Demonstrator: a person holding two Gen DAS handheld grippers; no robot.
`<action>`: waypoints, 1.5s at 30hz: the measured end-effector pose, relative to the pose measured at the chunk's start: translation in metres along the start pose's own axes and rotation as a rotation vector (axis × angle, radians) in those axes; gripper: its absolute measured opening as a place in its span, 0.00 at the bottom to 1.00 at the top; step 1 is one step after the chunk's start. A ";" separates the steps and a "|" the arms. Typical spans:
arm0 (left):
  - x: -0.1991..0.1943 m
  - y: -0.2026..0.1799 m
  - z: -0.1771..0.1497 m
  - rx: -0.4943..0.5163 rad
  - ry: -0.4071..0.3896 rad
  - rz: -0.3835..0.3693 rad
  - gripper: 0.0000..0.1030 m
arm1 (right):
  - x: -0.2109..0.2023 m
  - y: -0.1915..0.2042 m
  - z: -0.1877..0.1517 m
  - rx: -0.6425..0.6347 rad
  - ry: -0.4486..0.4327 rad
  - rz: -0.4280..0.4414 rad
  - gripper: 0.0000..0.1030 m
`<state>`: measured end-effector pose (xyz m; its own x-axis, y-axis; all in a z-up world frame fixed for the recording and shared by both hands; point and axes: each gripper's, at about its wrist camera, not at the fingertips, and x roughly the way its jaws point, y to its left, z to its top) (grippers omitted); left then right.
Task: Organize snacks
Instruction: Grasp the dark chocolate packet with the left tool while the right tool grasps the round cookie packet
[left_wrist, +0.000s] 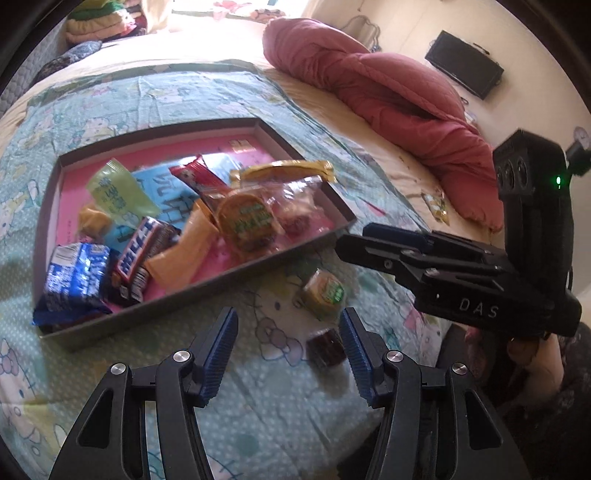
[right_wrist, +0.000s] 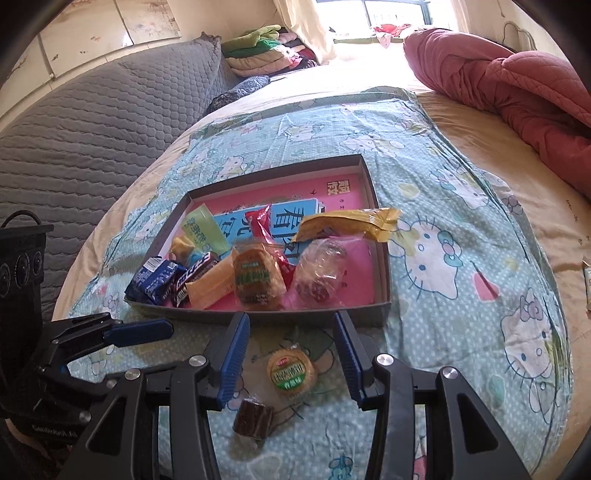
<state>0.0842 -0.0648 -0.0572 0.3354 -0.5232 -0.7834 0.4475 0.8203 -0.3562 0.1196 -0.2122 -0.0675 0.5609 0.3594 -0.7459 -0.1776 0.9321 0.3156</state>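
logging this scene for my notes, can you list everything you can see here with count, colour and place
box tray: one, dark rim, pink floor, on the cartoon cloth
wrapped snacks: around nine, blue, orange, green, red, yellow, clear, piled in the tray
round biscuit pack: one, yellow-green, on the cloth in front of the tray
small dark snack: one, brown, nearest the camera
stray packet: one, yellow-white, by the red quilt
cartoon cloth: one, teal, spread on the bed
red quilt: one, bunched far right
grey quilt: one, left
folded clothes: one stack, far end
left hand-held gripper: open, empty
right hand-held gripper: open, over the biscuit
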 end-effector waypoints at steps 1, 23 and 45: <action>0.005 -0.005 -0.004 0.012 0.013 0.003 0.57 | -0.001 -0.002 -0.002 0.000 0.003 0.000 0.45; 0.057 -0.021 -0.020 -0.074 0.081 0.001 0.57 | 0.039 -0.009 -0.023 -0.058 0.174 0.073 0.45; 0.042 -0.017 -0.006 -0.042 0.023 0.025 0.34 | 0.044 -0.004 -0.024 -0.063 0.160 0.107 0.38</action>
<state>0.0858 -0.0990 -0.0868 0.3265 -0.4975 -0.8037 0.4041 0.8421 -0.3571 0.1252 -0.1987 -0.1152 0.4017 0.4541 -0.7953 -0.2819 0.8875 0.3644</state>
